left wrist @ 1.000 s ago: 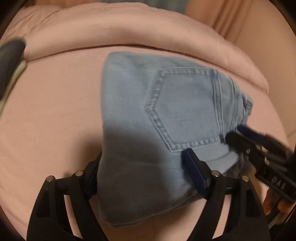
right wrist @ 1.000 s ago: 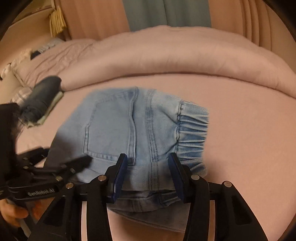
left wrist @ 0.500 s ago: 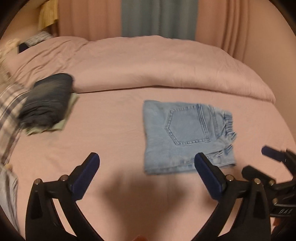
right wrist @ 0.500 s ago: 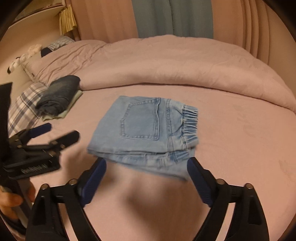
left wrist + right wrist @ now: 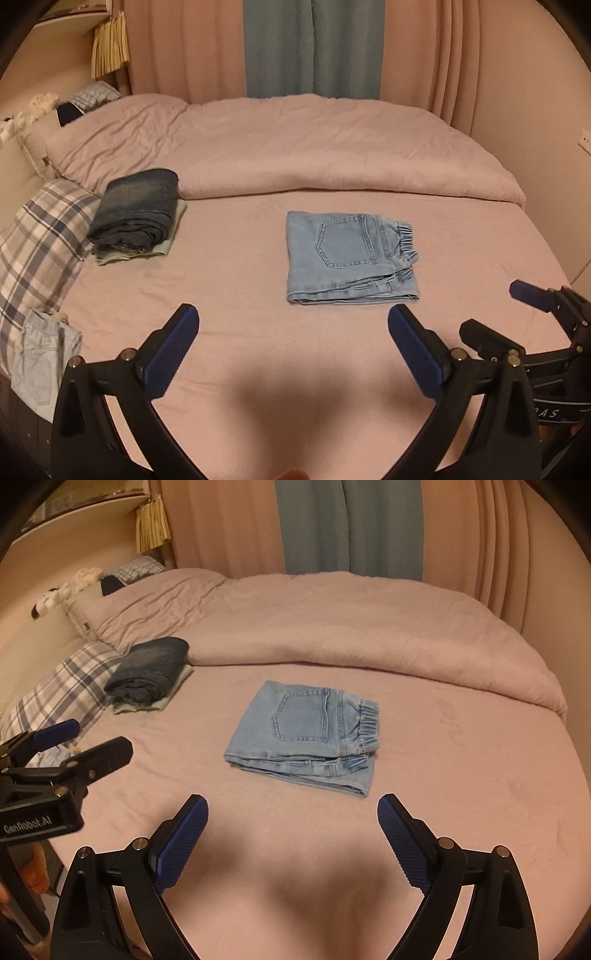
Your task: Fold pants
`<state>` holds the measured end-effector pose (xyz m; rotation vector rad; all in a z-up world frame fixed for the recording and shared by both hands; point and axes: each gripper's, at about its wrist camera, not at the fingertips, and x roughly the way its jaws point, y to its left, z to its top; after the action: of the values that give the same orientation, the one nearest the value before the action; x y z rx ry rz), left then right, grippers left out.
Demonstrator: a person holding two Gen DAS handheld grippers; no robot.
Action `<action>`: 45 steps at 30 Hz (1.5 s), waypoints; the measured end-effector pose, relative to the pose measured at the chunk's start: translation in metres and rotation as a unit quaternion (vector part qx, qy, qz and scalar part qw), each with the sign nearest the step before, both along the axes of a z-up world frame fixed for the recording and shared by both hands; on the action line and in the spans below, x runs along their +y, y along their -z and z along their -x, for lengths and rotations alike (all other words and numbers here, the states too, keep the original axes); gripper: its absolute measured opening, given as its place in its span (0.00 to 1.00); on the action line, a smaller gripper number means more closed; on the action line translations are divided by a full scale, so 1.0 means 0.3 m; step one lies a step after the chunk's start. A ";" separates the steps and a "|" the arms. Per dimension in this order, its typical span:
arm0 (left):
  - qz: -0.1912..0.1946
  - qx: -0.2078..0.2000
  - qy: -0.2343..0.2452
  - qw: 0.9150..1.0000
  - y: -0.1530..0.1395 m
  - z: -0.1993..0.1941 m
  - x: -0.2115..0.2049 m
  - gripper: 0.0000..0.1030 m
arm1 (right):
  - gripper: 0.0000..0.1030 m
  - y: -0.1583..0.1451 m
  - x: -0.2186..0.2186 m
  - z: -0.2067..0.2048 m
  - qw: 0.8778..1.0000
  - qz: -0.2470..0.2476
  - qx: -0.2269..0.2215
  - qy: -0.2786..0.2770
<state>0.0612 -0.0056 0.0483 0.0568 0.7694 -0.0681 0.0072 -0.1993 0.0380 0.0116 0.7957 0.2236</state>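
The light blue jeans (image 5: 349, 256) lie folded in a neat square on the pink bed sheet, back pocket up, elastic waistband to the right; they also show in the right wrist view (image 5: 306, 734). My left gripper (image 5: 291, 328) is open and empty, held back from the jeans' near edge. My right gripper (image 5: 291, 812) is open and empty, also short of the jeans. The right gripper shows at the right edge of the left wrist view (image 5: 495, 310); the left gripper shows at the left of the right wrist view (image 5: 92, 738).
A folded stack of dark jeans on a pale green garment (image 5: 138, 214) sits at the left. A plaid pillow (image 5: 40, 236) and another light denim garment (image 5: 40, 365) lie at the left edge. A rolled pink duvet (image 5: 314, 155) runs behind; curtains beyond.
Both grippers let go of the folded jeans, opened wide and pulled back toward me. The jeans now rest on the bed.
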 end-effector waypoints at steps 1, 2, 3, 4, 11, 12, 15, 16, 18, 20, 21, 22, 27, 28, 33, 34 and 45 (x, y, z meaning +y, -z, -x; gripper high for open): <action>0.004 -0.001 0.003 1.000 -0.011 0.015 -0.001 0.99 | 0.90 -0.010 0.001 0.012 1.000 0.003 -0.003 0.000; 0.008 -0.002 0.004 1.000 -0.018 0.026 -0.002 0.99 | 0.90 -0.022 0.003 0.026 1.000 0.007 -0.009 0.000; 0.010 -0.003 0.006 1.000 -0.026 0.039 -0.006 0.99 | 0.90 -0.031 0.004 0.037 1.000 0.010 -0.012 0.000; 0.009 -0.005 0.008 1.000 -0.033 0.051 -0.009 0.99 | 0.90 -0.039 0.006 0.047 1.000 0.012 -0.015 -0.002; 0.002 -0.011 0.008 1.000 -0.060 0.105 -0.023 0.99 | 0.90 -0.061 0.016 0.092 1.000 0.011 -0.026 -0.003; 0.001 -0.011 0.009 1.000 -0.061 0.109 -0.025 0.99 | 0.90 -0.061 0.016 0.096 1.000 0.010 -0.026 -0.002; -0.004 -0.011 0.009 1.000 -0.062 0.123 -0.034 0.99 | 0.90 -0.060 0.012 0.106 1.000 0.006 -0.025 0.001; -0.007 -0.011 0.009 1.000 -0.062 0.127 -0.037 0.99 | 0.90 -0.058 0.011 0.109 1.000 0.005 -0.025 0.002; -0.007 -0.009 0.010 1.000 -0.060 0.132 -0.042 0.99 | 0.90 -0.058 0.007 0.117 1.000 0.004 -0.024 0.005; -0.008 -0.008 0.009 1.000 -0.059 0.137 -0.047 0.99 | 0.90 -0.058 0.001 0.120 1.000 0.003 -0.025 0.006; -0.009 -0.007 0.008 1.000 -0.058 0.138 -0.048 0.99 | 0.90 -0.060 0.001 0.123 1.000 0.003 -0.025 0.006; -0.010 -0.008 0.008 1.000 -0.059 0.139 -0.049 0.99 | 0.90 -0.059 0.000 0.123 1.000 0.003 -0.025 0.007; -0.012 -0.009 0.008 1.000 -0.059 0.145 -0.056 0.99 | 0.90 -0.061 -0.004 0.130 1.000 0.003 -0.027 0.008; -0.012 -0.009 0.008 1.000 -0.059 0.145 -0.057 0.99 | 0.90 -0.060 -0.004 0.130 1.000 0.003 -0.026 0.009; -0.013 -0.008 0.007 1.000 -0.057 0.143 -0.059 0.99 | 0.90 -0.060 -0.005 0.128 1.000 0.003 -0.027 0.008; -0.011 -0.006 0.008 1.000 -0.056 0.142 -0.059 0.99 | 0.90 -0.060 -0.006 0.130 1.000 0.002 -0.026 0.008; -0.011 -0.003 0.008 1.000 -0.053 0.152 -0.066 0.99 | 0.90 -0.062 -0.010 0.134 1.000 0.003 -0.026 0.007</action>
<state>0.0156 -0.0253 0.0643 0.0838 0.7632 -0.0748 -0.0330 -0.2022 0.0566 0.0050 0.7442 0.2070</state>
